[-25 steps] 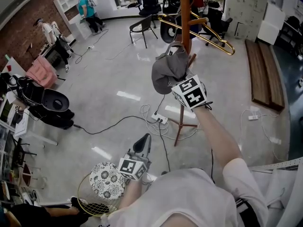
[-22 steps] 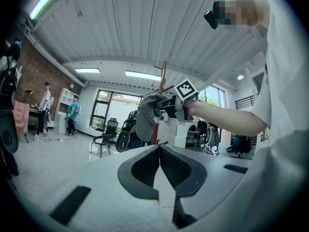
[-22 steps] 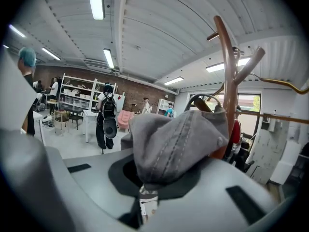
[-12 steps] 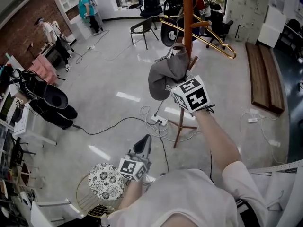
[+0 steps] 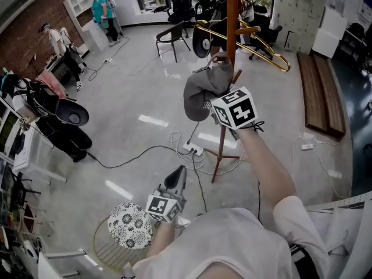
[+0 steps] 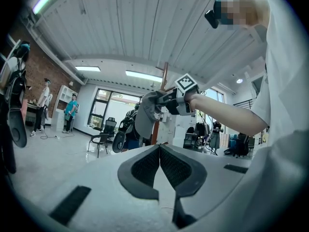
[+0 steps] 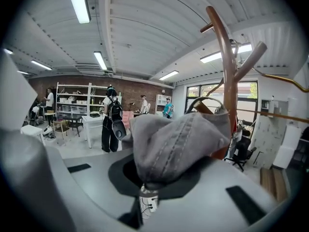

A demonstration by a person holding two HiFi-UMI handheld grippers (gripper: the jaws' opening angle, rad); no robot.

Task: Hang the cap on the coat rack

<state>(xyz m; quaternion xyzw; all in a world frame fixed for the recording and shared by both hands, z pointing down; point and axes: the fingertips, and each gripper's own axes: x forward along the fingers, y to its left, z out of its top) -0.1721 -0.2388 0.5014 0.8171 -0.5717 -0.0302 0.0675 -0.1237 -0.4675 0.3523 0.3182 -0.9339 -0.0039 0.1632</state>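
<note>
I see the grey floor [image 5: 133, 92] carrying the coat rack [image 5: 220, 153] in the middle, a power strip [image 5: 193, 149] just left of it, a chair [image 5: 171, 36] farther off.

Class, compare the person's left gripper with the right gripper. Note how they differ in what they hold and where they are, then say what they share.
The left gripper is empty, while the right gripper pinches the grey cap. The left gripper sits low, close to the person's body, while the right gripper is raised on an outstretched arm beside the coat rack. Both have their jaws closed, and both carry a marker cube.
</note>
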